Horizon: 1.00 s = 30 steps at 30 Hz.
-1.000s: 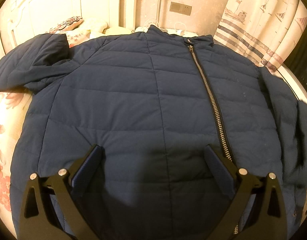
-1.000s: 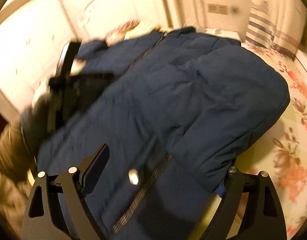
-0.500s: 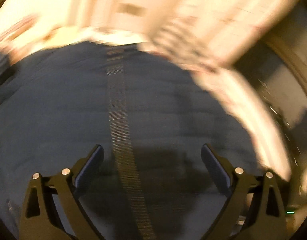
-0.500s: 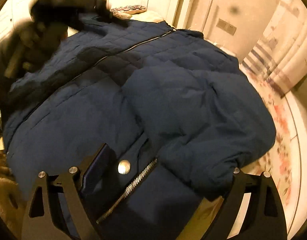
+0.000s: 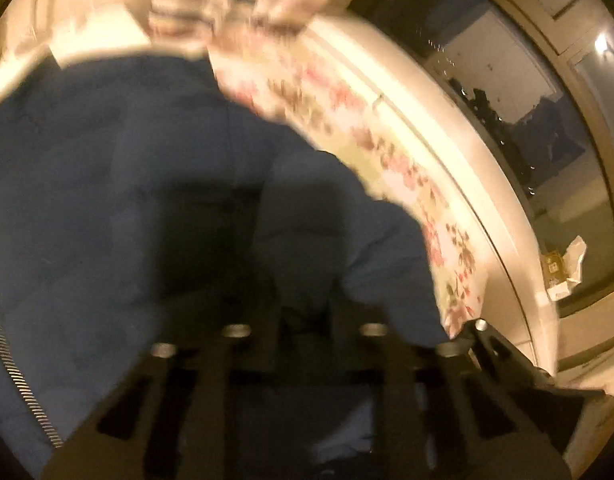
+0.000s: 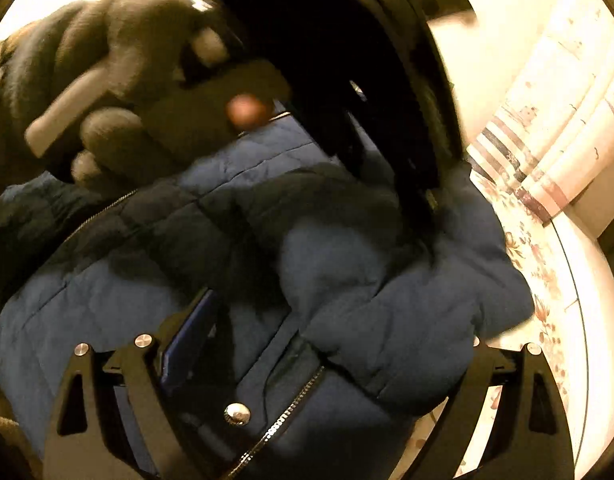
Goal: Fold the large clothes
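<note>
A navy quilted jacket [image 6: 107, 300] lies face up on the bed, its zip [image 6: 283, 420] and a silver snap [image 6: 237, 414] near my right gripper. Its right sleeve [image 6: 407, 312] is bunched over the body. My left gripper [image 5: 305, 320] is shut on the sleeve fabric [image 5: 339, 240]; in the right wrist view it [image 6: 423, 216] comes in from above, held by a gloved hand [image 6: 119, 80]. My right gripper [image 6: 319, 344] is open, its jaws straddling the jacket's hem and sleeve end.
The floral bedsheet [image 5: 387, 148] shows to the right of the jacket, with the bed's white edge [image 5: 447, 152] beyond it. A dark window [image 5: 547, 120] and curtains [image 6: 547, 140] lie further right. Papers [image 5: 563, 268] lie on the floor.
My left gripper swung right across the jacket to the right sleeve and closed on it. My right gripper moved closer over the hem and stayed open.
</note>
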{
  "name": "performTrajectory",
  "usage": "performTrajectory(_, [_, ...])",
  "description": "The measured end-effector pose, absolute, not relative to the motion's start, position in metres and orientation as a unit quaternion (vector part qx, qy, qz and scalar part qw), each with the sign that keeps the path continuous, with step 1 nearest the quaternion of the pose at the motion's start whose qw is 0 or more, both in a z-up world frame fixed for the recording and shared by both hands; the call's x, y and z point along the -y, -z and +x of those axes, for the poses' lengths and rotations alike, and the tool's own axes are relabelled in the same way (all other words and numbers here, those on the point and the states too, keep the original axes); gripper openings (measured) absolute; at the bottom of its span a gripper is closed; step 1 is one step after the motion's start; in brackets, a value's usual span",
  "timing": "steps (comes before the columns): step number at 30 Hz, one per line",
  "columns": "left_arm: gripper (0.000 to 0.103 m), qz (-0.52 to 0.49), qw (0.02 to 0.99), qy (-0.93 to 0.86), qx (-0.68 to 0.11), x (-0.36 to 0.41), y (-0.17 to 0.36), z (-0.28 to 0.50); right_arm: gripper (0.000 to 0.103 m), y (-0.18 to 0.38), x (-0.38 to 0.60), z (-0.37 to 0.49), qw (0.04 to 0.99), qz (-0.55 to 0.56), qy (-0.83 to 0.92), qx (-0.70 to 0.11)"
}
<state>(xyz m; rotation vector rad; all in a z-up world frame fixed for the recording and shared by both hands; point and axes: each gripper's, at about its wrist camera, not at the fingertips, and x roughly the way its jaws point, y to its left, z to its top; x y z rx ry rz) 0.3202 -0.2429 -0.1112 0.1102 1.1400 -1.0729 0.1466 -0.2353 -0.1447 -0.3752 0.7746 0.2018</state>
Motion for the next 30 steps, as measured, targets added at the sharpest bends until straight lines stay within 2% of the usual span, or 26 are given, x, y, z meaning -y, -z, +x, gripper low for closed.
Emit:
performTrajectory(4, [0.011,0.075,0.817,0.419,-0.389,0.209,0.044,0.328,0.087,0.130,0.256,0.159,0.928,-0.129,-0.070,-0.343])
performTrajectory(7, [0.012,0.079,0.884,0.395,-0.238,0.160,-0.002,0.336,0.088,0.115,0.290,0.167,0.945,-0.032,-0.064,-0.320])
performTrajectory(10, [0.023,0.021,0.900,0.390,-0.192,0.099,-0.011,0.348,0.088,0.112,0.315,0.168,0.946,0.013,-0.070,-0.316])
performTrajectory(11, [0.033,-0.006,0.900,0.391,-0.194,0.076,-0.003,0.351,0.088,0.114,0.317,0.167,0.946,0.012,-0.065,-0.319])
performTrajectory(13, [0.061,-0.043,0.903,0.377,-0.202,0.041,0.024,0.353,0.088,0.119,0.320,0.165,0.943,0.009,-0.056,-0.327])
performTrajectory(14, [0.087,-0.063,0.909,0.354,-0.212,0.021,0.044,0.349,0.088,0.122,0.324,0.166,0.942,0.013,-0.054,-0.331])
performTrajectory(15, [0.099,-0.087,0.913,0.327,-0.229,0.001,0.064,0.345,0.088,0.124,0.327,0.168,0.941,0.018,-0.054,-0.334])
performTrajectory(19, [0.099,-0.188,0.900,0.247,-0.306,-0.059,0.127,0.327,0.088,0.128,0.319,0.168,0.938,0.023,-0.057,-0.342])
performTrajectory(21, [0.099,-0.234,0.876,0.243,-0.346,-0.070,0.143,0.317,0.088,0.129,0.308,0.181,0.936,-0.011,-0.040,-0.350])
performTrajectory(27, [0.100,-0.350,0.803,0.272,-0.398,-0.060,0.139,0.312,0.088,0.136,0.285,0.218,0.931,-0.074,0.006,-0.358])
performTrajectory(30, [0.100,-0.320,0.824,0.262,-0.388,-0.025,0.106,0.319,0.088,0.136,0.282,0.230,0.936,-0.043,0.012,-0.349])
